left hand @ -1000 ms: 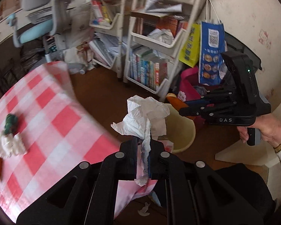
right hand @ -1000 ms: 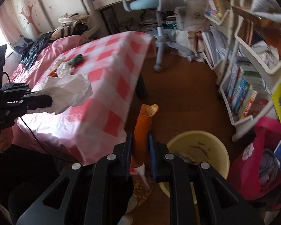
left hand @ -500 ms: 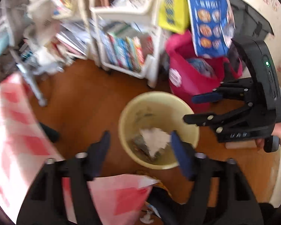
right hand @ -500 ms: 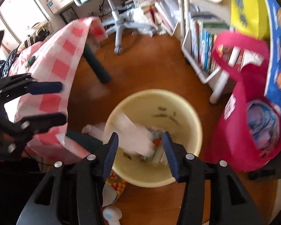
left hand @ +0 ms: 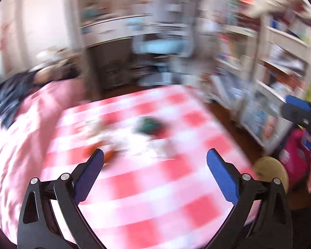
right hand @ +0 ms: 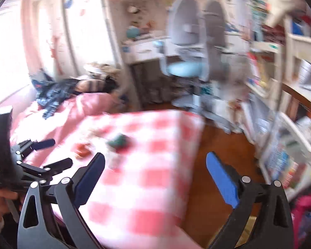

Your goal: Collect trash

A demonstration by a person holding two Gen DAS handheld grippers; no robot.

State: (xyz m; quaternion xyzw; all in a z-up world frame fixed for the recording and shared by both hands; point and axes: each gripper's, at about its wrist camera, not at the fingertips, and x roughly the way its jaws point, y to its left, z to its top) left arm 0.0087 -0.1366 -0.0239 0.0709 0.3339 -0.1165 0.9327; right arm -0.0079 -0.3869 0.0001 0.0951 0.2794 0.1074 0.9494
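Now that both your left gripper and right gripper have just opened their jaws wide and empty, the remaining trash waits on the checked tabletop ahead.

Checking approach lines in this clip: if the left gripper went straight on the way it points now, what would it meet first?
Probably the checked tablecloth, near the blurred trash pile. The left gripper is open and empty, its jaws having just opened. Motion blur leaves depth uncertain.
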